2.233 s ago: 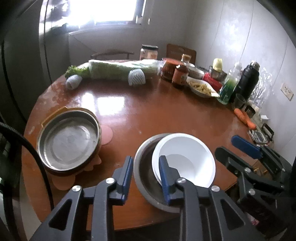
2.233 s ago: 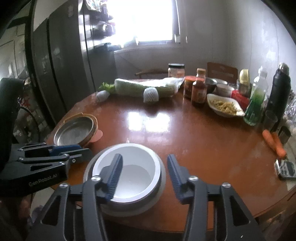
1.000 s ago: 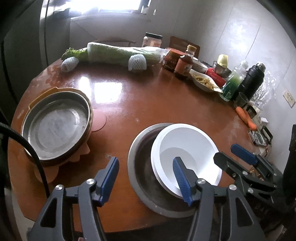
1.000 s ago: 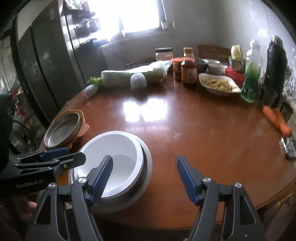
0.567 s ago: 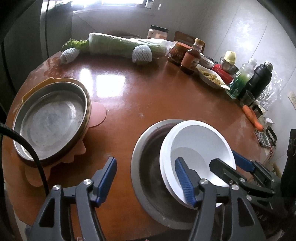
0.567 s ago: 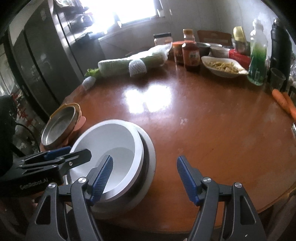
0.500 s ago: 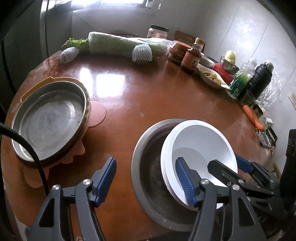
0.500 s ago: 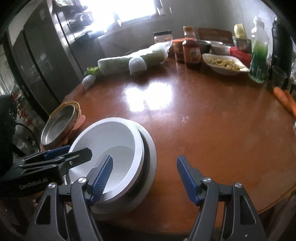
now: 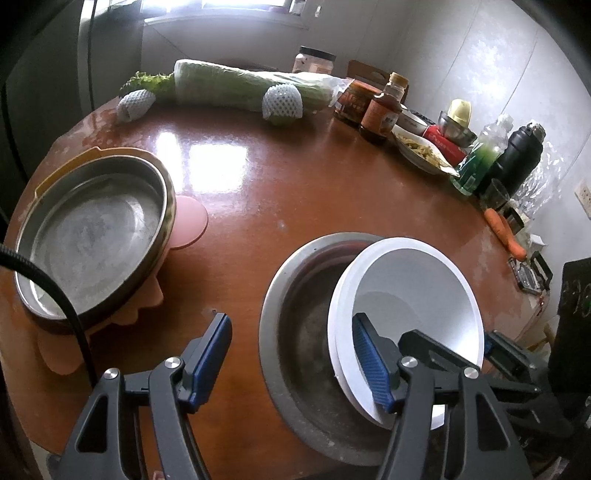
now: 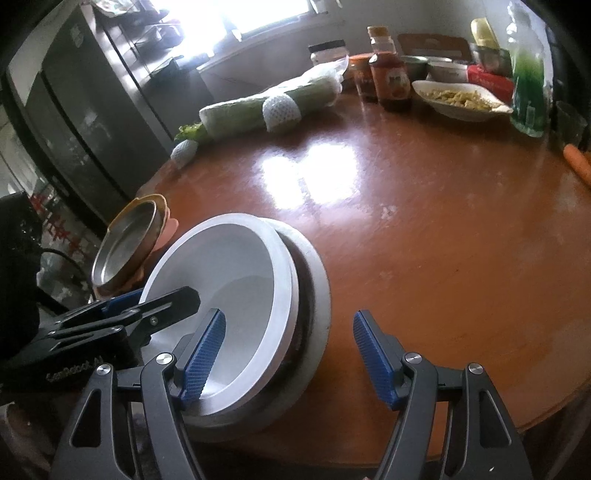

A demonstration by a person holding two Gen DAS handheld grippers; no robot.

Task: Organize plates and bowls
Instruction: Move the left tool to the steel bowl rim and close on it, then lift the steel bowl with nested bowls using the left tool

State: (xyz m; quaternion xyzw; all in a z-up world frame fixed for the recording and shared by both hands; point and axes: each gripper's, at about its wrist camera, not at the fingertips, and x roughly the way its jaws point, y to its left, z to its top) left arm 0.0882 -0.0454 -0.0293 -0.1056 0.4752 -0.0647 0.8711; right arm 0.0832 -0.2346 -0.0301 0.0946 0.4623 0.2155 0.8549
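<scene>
A home kitchen: food-laden round table (image 9: 314, 192), refrigerator (image 10: 85, 122), window (image 10: 266, 14).

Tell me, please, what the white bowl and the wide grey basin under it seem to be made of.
White bowl: probably glazed ceramic or melamine; smooth, opaque, softly glossy, thick rim. Grey basin: likely stainless steel; dull brushed grey with scuffed, faintly reflective inside.

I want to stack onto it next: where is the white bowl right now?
The white bowl sits tilted inside the steel basin at the table's near edge, right of the steel pan.
</scene>
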